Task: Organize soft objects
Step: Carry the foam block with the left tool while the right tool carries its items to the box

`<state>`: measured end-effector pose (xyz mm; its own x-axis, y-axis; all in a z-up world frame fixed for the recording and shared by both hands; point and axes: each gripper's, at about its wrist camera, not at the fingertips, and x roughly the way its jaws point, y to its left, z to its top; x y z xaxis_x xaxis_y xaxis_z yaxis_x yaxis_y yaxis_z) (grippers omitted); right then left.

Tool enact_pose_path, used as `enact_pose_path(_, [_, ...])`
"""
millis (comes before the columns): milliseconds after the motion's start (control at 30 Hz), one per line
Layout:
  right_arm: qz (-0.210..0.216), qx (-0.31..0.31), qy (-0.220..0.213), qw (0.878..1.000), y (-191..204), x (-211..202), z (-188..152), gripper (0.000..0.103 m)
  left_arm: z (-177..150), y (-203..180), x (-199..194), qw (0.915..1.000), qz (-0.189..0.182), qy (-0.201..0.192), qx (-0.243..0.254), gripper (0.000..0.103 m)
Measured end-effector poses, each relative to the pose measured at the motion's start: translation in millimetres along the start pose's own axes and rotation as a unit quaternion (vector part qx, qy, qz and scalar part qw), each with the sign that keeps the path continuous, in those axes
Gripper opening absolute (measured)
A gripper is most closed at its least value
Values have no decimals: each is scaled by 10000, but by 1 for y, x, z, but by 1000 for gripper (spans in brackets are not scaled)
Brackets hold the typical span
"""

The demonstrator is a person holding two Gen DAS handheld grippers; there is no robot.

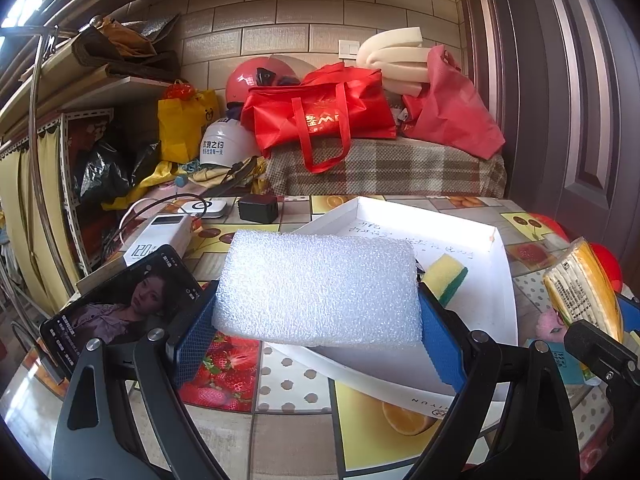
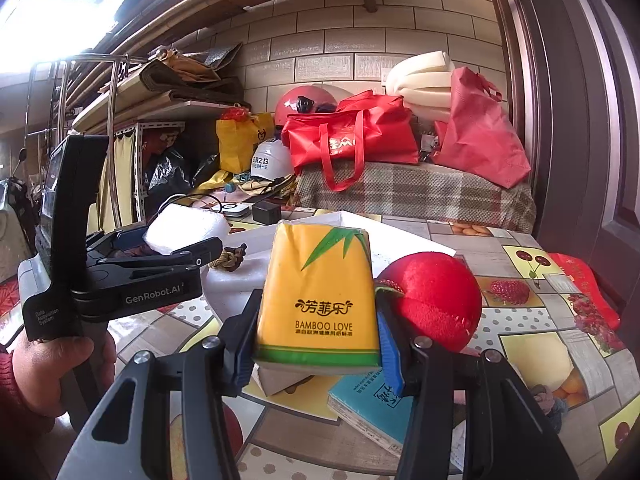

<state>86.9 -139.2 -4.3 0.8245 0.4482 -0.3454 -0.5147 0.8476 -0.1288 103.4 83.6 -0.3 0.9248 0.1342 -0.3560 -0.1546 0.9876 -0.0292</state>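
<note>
In the left wrist view we see the left gripper (image 1: 318, 320) clamped on a white foam block (image 1: 318, 286), its blue pads pressing both ends, and the block hangs above the near edge of a white box lid (image 1: 498, 280) in which a yellow-green sponge (image 1: 446, 276) lies. In the right wrist view the right gripper (image 2: 318, 340) squeezes a yellow tissue pack (image 2: 318, 296) above the table (image 2: 520, 292), with a red plush ball (image 2: 434, 300) just beside it on the right.

Your left wrist camera looks along its fingers, close over the white box (image 1: 496, 280), facing the brick wall (image 1: 280, 12). Your right one sits beside it, angled the same way. Both share the table (image 2: 560, 280) and red bag (image 1: 320, 116).
</note>
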Motion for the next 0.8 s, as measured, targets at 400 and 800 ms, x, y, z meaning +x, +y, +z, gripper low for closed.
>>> enact_pose_path(400, [2, -26, 77, 10000, -1, 4, 0, 51, 0, 1, 1, 10000, -1, -14, -1, 92])
enact_pose_path(800, [244, 7, 530, 9983, 0, 28, 2, 51, 4, 7, 9, 9999, 38, 58, -95, 92])
